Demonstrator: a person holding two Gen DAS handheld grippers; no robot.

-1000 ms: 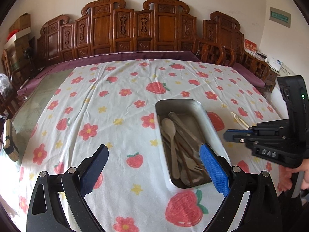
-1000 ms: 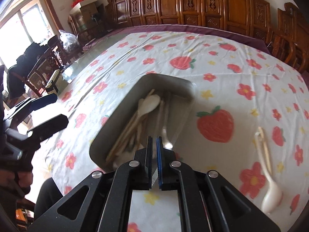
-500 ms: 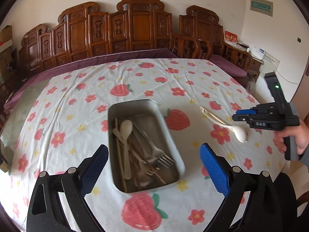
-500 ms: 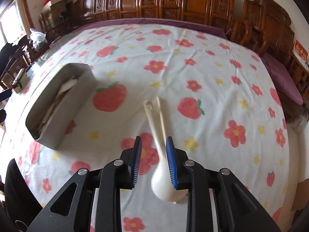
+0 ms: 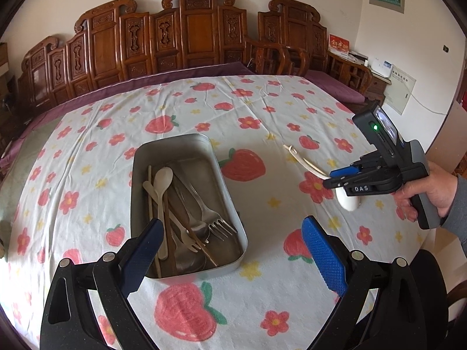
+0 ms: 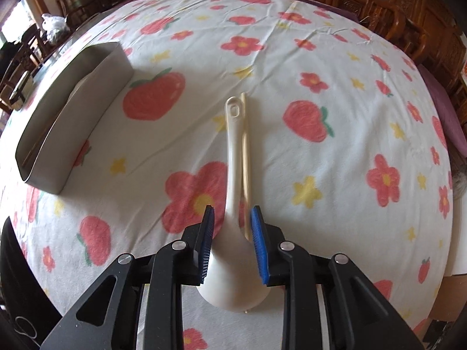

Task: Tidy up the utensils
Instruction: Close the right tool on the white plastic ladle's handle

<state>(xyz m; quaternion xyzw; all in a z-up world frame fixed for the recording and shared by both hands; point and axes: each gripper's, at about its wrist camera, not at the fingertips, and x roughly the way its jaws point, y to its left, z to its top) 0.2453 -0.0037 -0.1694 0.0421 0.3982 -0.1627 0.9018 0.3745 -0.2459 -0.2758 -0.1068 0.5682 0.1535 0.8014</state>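
A cream ladle spoon (image 6: 233,175) and a pale chopstick (image 6: 245,157) lie side by side on the flowered cloth. My right gripper (image 6: 232,218) is open, its fingers on either side of the spoon's neck and the chopstick, low over them. It also shows in the left wrist view (image 5: 338,176), over the spoon (image 5: 347,202). A metal tray (image 5: 137,180) holds several spoons, forks and chopsticks; its wall shows in the right wrist view (image 6: 73,110). My left gripper (image 5: 233,248) is wide open and empty above the tray's near end.
The round table has a white cloth (image 5: 262,110) with strawberries and flowers. Carved wooden chairs (image 5: 186,38) stand along the far side. The person's hand (image 5: 423,192) holds the right gripper at the table's right edge.
My right gripper left the tray, swung right to the spoon and chopstick, opened and came down around them. My left gripper's view turned right, bringing the tray to the centre.
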